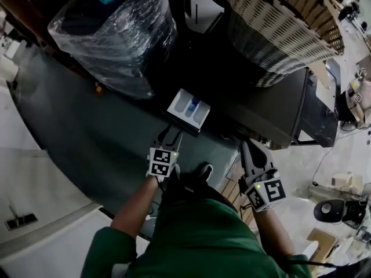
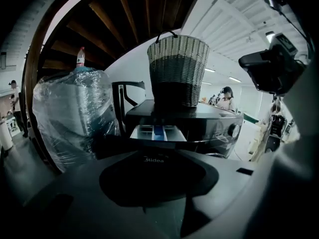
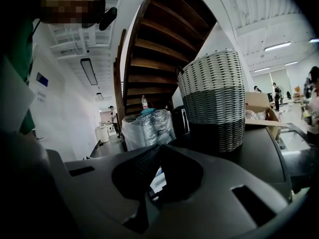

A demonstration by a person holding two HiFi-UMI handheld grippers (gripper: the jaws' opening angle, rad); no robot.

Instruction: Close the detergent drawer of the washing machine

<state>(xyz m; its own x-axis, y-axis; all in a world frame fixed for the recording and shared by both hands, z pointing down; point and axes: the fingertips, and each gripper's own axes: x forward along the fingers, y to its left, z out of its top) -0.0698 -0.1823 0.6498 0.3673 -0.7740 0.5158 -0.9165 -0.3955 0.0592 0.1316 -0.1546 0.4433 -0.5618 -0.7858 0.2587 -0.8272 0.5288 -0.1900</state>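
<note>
The dark washing machine [image 1: 272, 114] has its detergent drawer [image 1: 188, 110] pulled out, showing white compartments and a blue insert. In the left gripper view the drawer [image 2: 158, 132] lies straight ahead of my left gripper [image 2: 158, 156], a short way off. My left gripper [image 1: 171, 131] sits just below the drawer's front, jaws shut and empty. My right gripper [image 1: 246, 145] hangs near the machine's front edge, to the right of the drawer, jaws shut on nothing. In the right gripper view the right gripper [image 3: 159, 151] hides most of the drawer.
A woven basket [image 1: 278, 28] stands on top of the machine. A plastic-wrapped bundle [image 1: 116, 33] sits left of it, under a wooden staircase [image 3: 164, 39]. The person's green sleeves and shoe [image 1: 203, 171] are below. People stand far behind the machine [image 2: 227, 97].
</note>
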